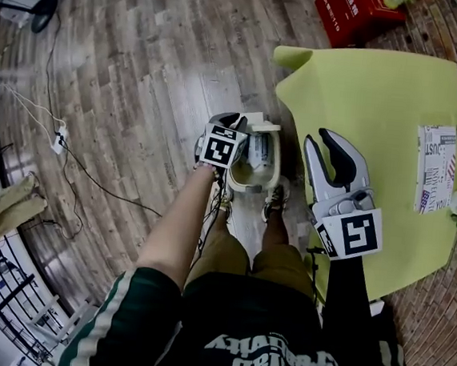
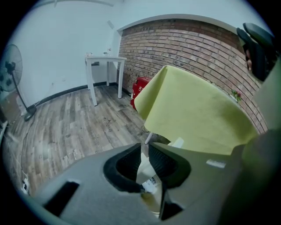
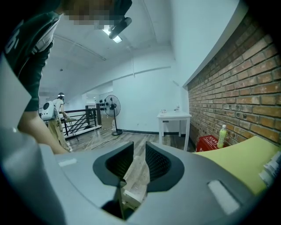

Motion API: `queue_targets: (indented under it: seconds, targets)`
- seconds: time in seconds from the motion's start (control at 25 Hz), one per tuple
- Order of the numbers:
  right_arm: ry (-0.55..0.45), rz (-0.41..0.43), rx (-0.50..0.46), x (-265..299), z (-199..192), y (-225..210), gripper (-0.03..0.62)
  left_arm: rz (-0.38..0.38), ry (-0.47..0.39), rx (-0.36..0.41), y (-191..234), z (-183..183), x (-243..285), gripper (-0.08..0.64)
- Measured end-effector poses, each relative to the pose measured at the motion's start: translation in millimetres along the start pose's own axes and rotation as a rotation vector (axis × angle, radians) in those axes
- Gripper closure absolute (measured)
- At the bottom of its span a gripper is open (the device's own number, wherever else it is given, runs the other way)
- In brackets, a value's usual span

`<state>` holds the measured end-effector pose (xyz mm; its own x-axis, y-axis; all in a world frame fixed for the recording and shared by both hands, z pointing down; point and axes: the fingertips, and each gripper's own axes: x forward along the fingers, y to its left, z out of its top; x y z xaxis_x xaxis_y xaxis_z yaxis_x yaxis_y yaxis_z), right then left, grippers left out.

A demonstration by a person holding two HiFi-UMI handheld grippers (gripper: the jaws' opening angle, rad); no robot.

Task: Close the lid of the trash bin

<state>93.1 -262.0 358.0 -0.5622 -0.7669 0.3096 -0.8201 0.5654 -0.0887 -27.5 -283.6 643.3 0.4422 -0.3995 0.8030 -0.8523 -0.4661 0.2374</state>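
Presently counted: two hand-held grey two-jaw grippers, one small cream plastic trash bin, one table under a yellow-green cloth, one red plastic crate, one pale green bottle, one printed paper carton.

The bin is set on the wood-plank floor, just ahead of the person's shoes and beside the table's near corner. Its cream lid is raised at the far rim, so the bin is not yet closed. Inside, white wrappers are seen (small print on one, unreadable). The bottle is stood on the crate, against the brick wall. The carton is laid flat on the cloth, towards the right edge.

The left gripper is held at the end of a bare forearm stretched downward, tipped steeply towards the bin's left rim and lid. Its jaws are parted by a slim gap only. The pale bin and its wrappers are seen through that gap in the left gripper view. No pad is seen pressed on anything.

The right gripper is held near level over the table's near edge, well apart from the bin. Its jaws are released and nothing is held, with floor planks seen between them.
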Motion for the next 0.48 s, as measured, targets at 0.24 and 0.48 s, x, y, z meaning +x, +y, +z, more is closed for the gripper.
queue_targets:
  seconds: [0.24, 0.48]
  targets:
    - [-0.007, -0.006, 0.004, 3.4, -1.1, -0.4, 0.48, 0.016, 0.062, 0.018, 3.1, -19.0, 15.3, 0.503]
    - [-0.018, -0.01, 0.02, 2.1, -4.1, -0.3, 0.476, -0.002, 0.068, 0.027, -5.1, -29.9, 14.6, 0.502]
